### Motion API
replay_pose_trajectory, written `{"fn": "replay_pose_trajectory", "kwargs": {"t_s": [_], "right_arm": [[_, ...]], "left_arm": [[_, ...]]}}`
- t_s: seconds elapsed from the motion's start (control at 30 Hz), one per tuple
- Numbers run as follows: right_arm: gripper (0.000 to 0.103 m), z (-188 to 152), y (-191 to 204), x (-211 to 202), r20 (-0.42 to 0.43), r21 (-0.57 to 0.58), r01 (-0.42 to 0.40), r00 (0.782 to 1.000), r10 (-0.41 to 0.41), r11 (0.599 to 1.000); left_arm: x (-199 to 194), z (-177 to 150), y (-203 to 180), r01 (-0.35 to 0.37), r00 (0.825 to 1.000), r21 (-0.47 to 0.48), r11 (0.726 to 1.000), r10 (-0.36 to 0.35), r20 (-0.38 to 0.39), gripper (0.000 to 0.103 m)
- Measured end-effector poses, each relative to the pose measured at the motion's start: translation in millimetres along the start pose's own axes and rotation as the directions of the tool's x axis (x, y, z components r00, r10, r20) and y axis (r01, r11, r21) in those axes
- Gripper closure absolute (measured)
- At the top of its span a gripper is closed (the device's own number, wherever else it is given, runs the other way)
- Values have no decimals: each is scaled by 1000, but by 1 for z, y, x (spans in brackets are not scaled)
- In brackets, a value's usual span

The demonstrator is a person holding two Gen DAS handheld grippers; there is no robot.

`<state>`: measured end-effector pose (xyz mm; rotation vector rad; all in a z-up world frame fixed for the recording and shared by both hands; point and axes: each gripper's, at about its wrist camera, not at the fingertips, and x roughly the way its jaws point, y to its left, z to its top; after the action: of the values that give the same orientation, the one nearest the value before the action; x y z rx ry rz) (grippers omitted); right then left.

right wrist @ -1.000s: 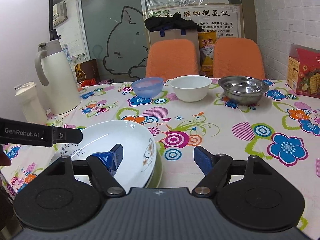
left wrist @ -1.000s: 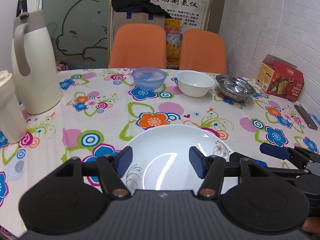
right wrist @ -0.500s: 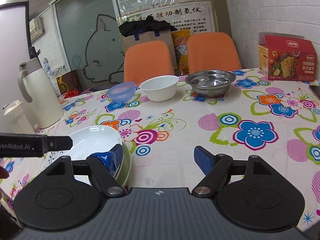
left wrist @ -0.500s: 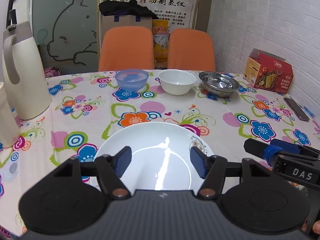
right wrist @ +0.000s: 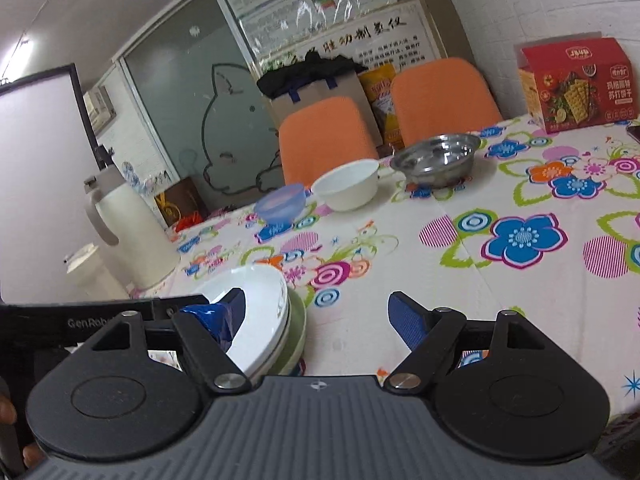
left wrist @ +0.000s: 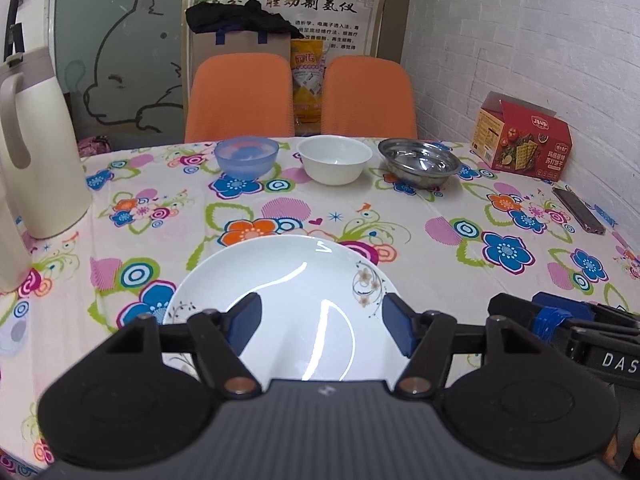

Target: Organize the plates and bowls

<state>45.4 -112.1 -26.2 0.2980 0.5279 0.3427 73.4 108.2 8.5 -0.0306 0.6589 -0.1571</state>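
A stack of plates with a white plate point(left wrist: 288, 280) on top sits on the table near me; in the right wrist view the white plate point(right wrist: 260, 312) lies over a pale green plate point(right wrist: 298, 320). My left gripper point(left wrist: 322, 320) is open and empty, hovering over the near part of the top plate. My right gripper point(right wrist: 316, 316) is open and empty, just right of the stack. At the far side stand in a row a blue bowl point(left wrist: 246, 156), a white bowl point(left wrist: 334, 158) and a steel bowl point(left wrist: 418, 160).
A cream thermos jug point(left wrist: 34, 144) and a white cup stand at the left. A red cracker box point(left wrist: 522, 136) and a phone point(left wrist: 578, 214) lie at the right by the brick wall. Two orange chairs point(left wrist: 240, 96) stand behind the flowered tablecloth point(left wrist: 440, 232).
Both grippers have drawn back a little from the stack. The right wrist view has tilted and swung right. Both stay open.
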Motion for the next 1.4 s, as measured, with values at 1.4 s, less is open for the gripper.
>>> {"fn": "replay_pose_trajectory", "kwargs": {"t_s": [1.4], "right_arm": [[38, 202, -132, 86, 36, -100, 240, 971, -238, 966]], "left_arm": [[145, 237, -66, 168, 980, 1, 986, -167, -105, 34]]}}
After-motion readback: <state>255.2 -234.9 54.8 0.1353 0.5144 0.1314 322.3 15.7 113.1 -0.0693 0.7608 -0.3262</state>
